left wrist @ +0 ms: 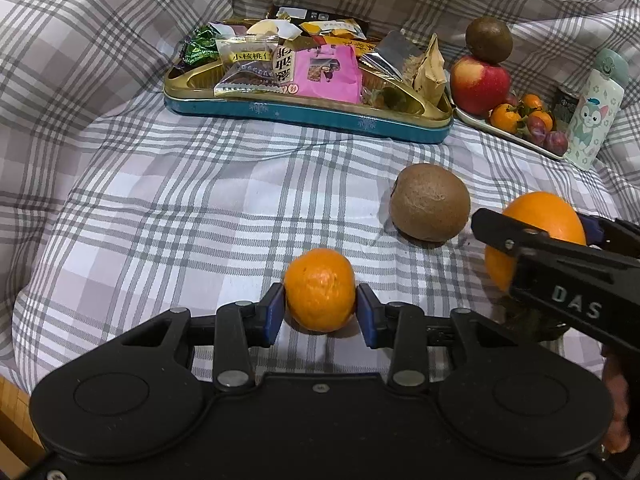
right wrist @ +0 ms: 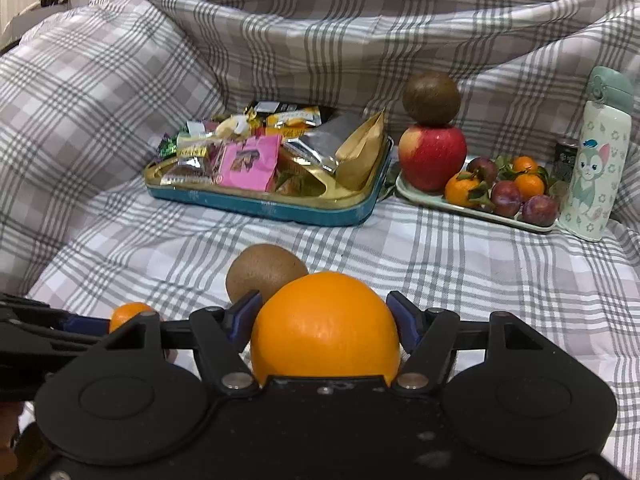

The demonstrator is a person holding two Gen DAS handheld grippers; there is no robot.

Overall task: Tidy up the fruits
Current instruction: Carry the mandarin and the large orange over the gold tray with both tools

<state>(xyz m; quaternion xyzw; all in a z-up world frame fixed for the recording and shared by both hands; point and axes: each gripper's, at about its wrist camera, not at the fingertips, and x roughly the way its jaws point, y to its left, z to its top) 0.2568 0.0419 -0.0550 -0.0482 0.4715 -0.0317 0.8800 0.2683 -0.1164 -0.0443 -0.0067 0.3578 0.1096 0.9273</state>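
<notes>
The small mandarin sits between the blue pads of the left gripper, which touch it on both sides, low over the checked bedspread near its front edge. The big orange is clamped in the right gripper, just to the right; whether either fruit is lifted clear of the cloth is hard to tell.

The risks look like these: the orange is wide for its tongs and held near the pad tips, so it may squirt out if swung fast; the mandarin is soft and may bruise or roll off the bed's front edge if it slips.

A loose kiwi lies just beyond both fruits, in the direct path to the fruit tray at the back right. That tray is crowded: a red apple carries another kiwi balanced on top, easily knocked. A snack tin stands left of it, a bottle right.
</notes>
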